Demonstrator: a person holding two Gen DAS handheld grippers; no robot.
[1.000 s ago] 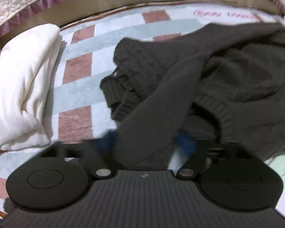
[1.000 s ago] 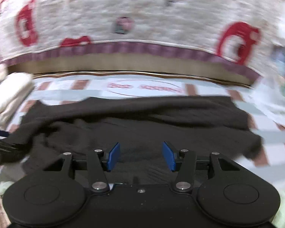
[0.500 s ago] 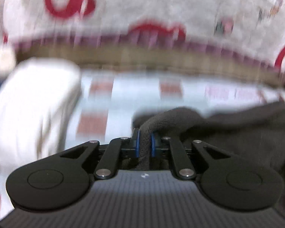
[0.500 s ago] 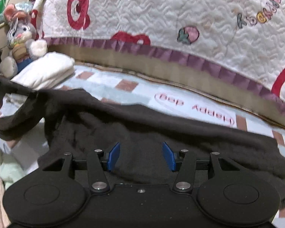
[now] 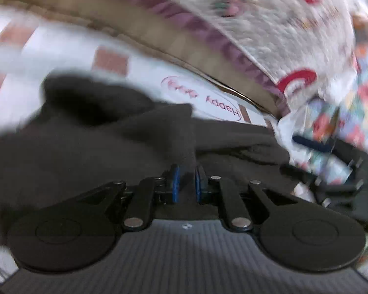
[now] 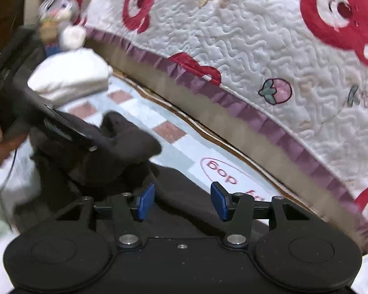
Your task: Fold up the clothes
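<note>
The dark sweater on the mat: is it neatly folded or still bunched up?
Bunched, not folded. The dark sweater rises in a rumpled heap, a strip of it between the left gripper pads, whose jaws are opening.

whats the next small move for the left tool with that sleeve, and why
Probably lower the sleeve onto the sweater body and finish letting go. The left tool has sleeve fabric between its pads and its jaws are opening, while the right tool is open and holds nothing.
</note>
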